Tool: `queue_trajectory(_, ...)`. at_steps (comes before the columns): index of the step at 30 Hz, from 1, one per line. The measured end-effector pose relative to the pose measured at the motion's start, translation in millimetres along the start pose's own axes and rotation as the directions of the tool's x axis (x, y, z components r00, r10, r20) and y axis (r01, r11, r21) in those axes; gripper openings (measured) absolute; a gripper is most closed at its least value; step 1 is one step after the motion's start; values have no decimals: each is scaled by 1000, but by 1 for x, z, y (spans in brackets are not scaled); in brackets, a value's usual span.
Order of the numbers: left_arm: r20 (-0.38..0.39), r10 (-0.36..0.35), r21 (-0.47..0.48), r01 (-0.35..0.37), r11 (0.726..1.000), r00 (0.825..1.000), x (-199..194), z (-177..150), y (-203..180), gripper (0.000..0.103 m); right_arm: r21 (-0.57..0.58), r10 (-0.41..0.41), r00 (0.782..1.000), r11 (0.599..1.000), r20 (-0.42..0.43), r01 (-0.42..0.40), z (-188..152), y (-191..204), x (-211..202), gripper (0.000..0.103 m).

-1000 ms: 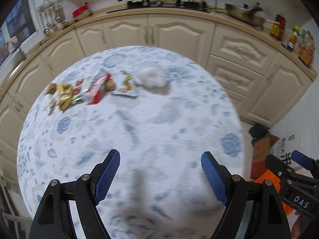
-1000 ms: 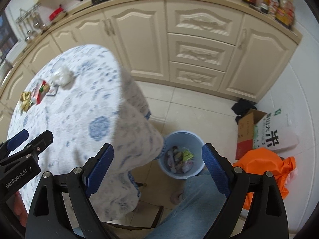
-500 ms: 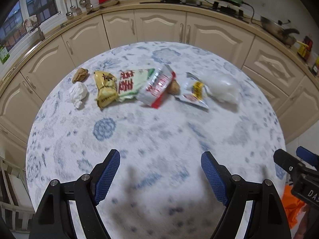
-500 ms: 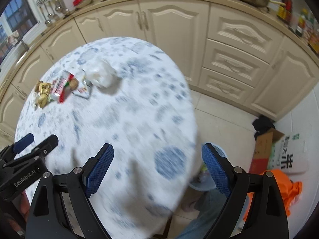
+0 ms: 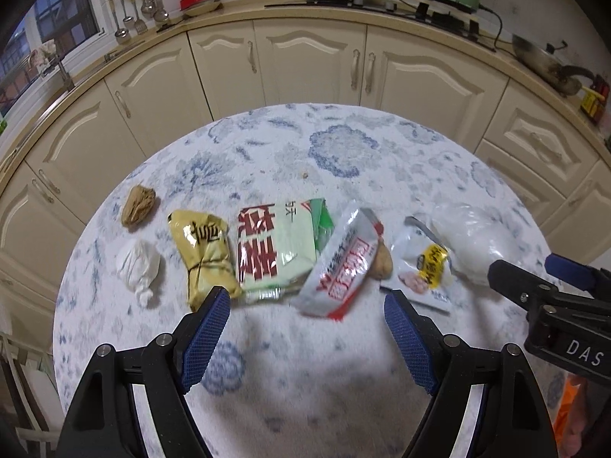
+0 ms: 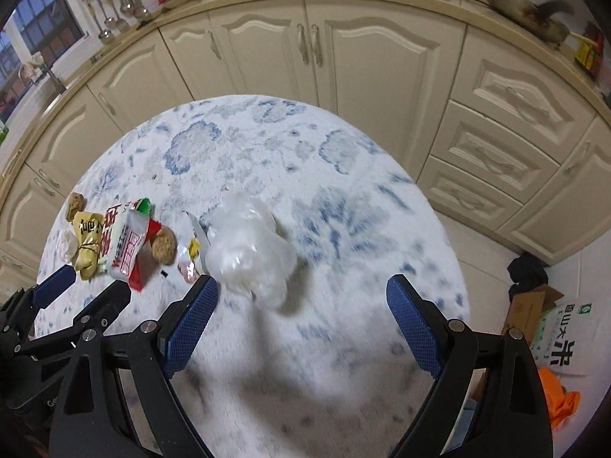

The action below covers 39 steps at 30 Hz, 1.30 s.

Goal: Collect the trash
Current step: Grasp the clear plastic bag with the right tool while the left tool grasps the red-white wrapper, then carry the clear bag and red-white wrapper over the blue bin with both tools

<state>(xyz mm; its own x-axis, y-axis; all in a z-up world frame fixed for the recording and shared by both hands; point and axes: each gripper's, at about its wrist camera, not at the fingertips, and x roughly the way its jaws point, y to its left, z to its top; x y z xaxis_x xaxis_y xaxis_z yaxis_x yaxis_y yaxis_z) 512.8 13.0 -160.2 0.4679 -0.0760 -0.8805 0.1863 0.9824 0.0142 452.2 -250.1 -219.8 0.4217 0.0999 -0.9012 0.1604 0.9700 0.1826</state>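
In the left wrist view, the left hand-held gripper (image 5: 307,320) hangs over the near part of the round table (image 5: 343,145), with its blue pads wide apart and nothing between them. Just beyond it the trash lies in a row. From left to right there are a brown lump (image 5: 138,205), a white crumpled tissue (image 5: 138,267), a yellow wrapper (image 5: 204,253), a green and red packet (image 5: 280,246), a white and red packet (image 5: 341,267) and a small sachet (image 5: 424,263). A small brown thing, perhaps a nut, sits between the last two. On the far right lies a clear plastic bag (image 5: 467,238).

In the right wrist view, the right hand-held gripper (image 6: 301,318) also stands open and empty. The clear plastic bag (image 6: 252,252) lies just beyond its left pad, near the middle of the table (image 6: 382,198).
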Motion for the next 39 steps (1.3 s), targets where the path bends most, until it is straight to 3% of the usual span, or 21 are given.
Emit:
queue_trajectory(3, -20, -19, 11, 19, 1000, 1000, 16, 8, 2, 75, 2, 12, 1000, 1000, -20, -12, 9, 4, 12, 91)
queue_trajectory(5, -44, -27, 23, 28, 999, 999, 31, 15, 2, 62, 6, 41, 998, 999, -42, -41, 15, 5, 21, 89)
queue_trajectory(7, -37, -7, 45, 9, 999, 999, 38, 17, -1, 56, 9, 29, 998, 1000, -63, -29, 17, 5, 28, 83)
queue_trajectory(8, -19, 6, 67, -5, 998, 1000, 38, 19, -4, 40, 9, 23, 997, 1000, -74, -23, 18, 5, 32, 76)
queue_trajectory(9, -15, 15, 72, -13, 997, 1000, 38, 19, -5, 35, 4, 15, 998, 1000, -65, -15, 19, 6, 33, 73)
queue_trajectory(10, -15, 13, 68, -12, 998, 1000, 38, 20, -5, 32, 2, 11, 998, 1000, -57, -11, 19, 6, 32, 70)
queue_trajectory(12, -23, -4, 53, 6, 999, 1000, 38, 21, -3, 28, 1, 17, 998, 1000, -58, -17, 21, 7, 32, 49)
queue_trajectory(14, -25, -18, 42, 19, 999, 1000, 35, 21, -1, 22, 7, 25, 998, 1000, -57, -25, 23, 5, 31, 41)
queue_trajectory(27, 18, -47, 27, 47, 999, 999, -11, 2, 5, 13, 26, 59, 998, 998, -15, -59, 4, 0, 9, 40)
queue_trajectory(39, 90, -27, 9, 26, 1000, 996, -79, -51, 0, 13, -7, 84, 996, 996, 21, -84, -35, 5, -31, 40)
